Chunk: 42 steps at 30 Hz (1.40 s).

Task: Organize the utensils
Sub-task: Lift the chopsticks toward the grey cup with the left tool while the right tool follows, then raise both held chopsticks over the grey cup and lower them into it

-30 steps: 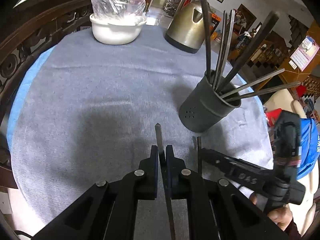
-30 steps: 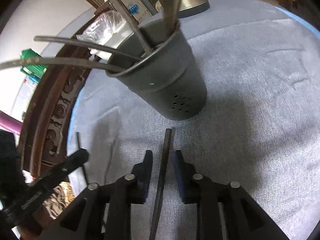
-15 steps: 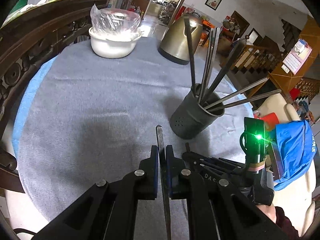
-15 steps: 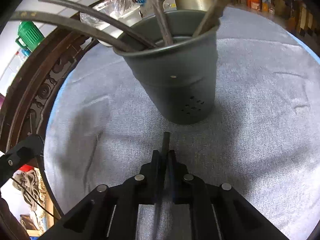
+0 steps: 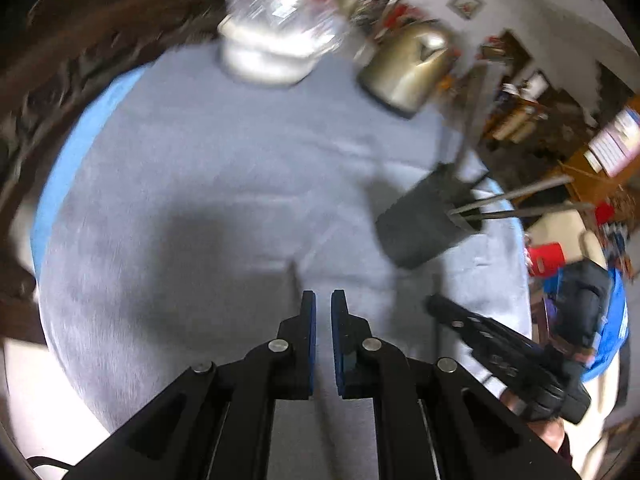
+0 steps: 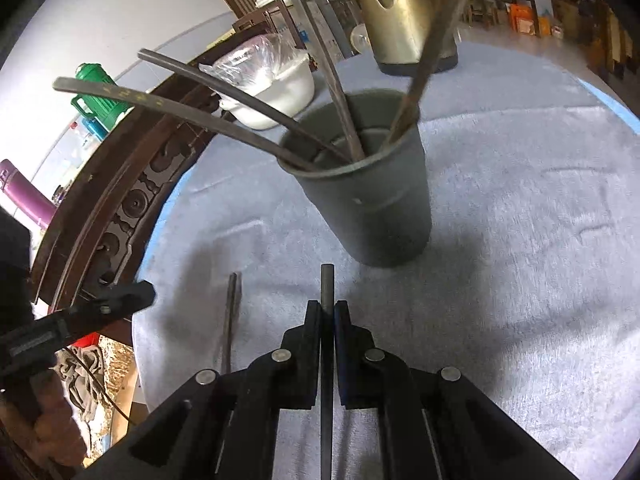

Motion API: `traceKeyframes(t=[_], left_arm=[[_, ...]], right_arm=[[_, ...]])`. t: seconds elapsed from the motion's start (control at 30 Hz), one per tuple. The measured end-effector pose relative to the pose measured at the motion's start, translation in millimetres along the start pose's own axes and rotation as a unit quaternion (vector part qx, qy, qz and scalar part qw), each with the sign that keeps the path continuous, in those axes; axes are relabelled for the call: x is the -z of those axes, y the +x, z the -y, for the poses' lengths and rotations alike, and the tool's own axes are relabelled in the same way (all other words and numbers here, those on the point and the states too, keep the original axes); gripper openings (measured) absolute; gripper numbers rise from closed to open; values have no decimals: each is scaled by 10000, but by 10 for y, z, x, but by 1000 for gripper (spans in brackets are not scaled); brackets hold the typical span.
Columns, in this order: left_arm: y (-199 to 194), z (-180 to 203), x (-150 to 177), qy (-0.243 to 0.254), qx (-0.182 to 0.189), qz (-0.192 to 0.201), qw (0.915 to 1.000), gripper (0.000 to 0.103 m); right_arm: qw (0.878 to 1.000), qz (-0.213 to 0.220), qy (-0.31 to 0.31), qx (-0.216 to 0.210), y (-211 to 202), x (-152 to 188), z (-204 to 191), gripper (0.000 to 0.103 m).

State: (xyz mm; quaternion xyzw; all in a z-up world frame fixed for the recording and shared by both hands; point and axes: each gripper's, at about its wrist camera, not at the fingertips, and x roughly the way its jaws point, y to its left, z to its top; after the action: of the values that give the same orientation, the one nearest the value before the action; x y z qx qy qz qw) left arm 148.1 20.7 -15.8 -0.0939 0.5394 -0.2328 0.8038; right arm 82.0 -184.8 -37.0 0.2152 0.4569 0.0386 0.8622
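Note:
A dark grey holder cup (image 6: 372, 208) stands on the grey cloth with several dark chopsticks in it; it also shows, blurred, in the left wrist view (image 5: 424, 220). My right gripper (image 6: 327, 308) is shut on a dark chopstick (image 6: 327, 292) and holds it in front of the cup. Another chopstick (image 6: 230, 320) lies on the cloth to its left. My left gripper (image 5: 323, 298) has its jaws slightly apart with nothing clearly between them; a faint blurred chopstick (image 5: 296, 280) lies on the cloth just ahead. The right gripper's body (image 5: 500, 356) shows at the right.
A white bowl under plastic wrap (image 5: 272, 56) and a brass-coloured kettle (image 5: 408, 68) stand at the far side of the round table. A carved dark wooden rail (image 6: 120, 208) runs along the table's left edge. The left gripper's fingers (image 6: 120, 300) show at the left.
My left gripper has opened and let its chopstick go onto the cloth; its view is blurred by motion. My right gripper, shut on its chopstick, has risen higher in front of the cup.

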Motion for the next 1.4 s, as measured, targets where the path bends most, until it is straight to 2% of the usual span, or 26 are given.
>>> traceKeyframes(t=[0.07,0.13,0.2,0.23,0.33,0.43,0.57,0.63,0.67,0.7,0.87,1.03,1.23,1.4], left_arm=[[106,-84,-9,-114,-75,-156,9998,8],[205,-89,-20,-118,-66,-353,9993,17],[332,-50,-28,-94,-42,-602,9981,36],[377,-28,-29,-65,-81,-665,9977,36],[550,97,-19,148,-335,-950,9948,36],[740,110,-24,66,-500,-1336,9897,36],[782,172,-90,88,-494,-1379,9892,36],[798,204,-114,168,-532,-1362,9891,27],[809,219,-116,213,-549,-1355,9890,15],[824,223,-109,228,-515,-1357,9892,10],[779,233,-63,97,-382,-1159,9925,7],[544,301,3,58,-182,-798,9966,6],[58,473,31,213,79,-174,9996,6],[-439,683,115,535,158,520,9971,6]], right_arm=[[10000,-23,32,-30,-15,22,56,7],[10000,-37,38,-34,8,19,49,7],[10000,-43,65,-50,37,0,44,7],[10000,-42,69,-57,22,4,64,7],[9999,-45,78,-59,24,8,82,7],[9999,-60,101,-66,20,10,119,7],[9999,-84,113,-94,36,14,141,7],[9998,-83,106,-116,45,16,134,7],[9999,-74,88,-125,41,17,128,7],[9999,-54,66,-143,28,16,121,7],[9998,129,-81,-153,-83,9,97,7],[9988,395,-182,-233,-249,-11,77,7],[9941,905,-414,-421,-551,-34,-13,7],[9864,1420,-573,-596,-849,-35,-108,7]])
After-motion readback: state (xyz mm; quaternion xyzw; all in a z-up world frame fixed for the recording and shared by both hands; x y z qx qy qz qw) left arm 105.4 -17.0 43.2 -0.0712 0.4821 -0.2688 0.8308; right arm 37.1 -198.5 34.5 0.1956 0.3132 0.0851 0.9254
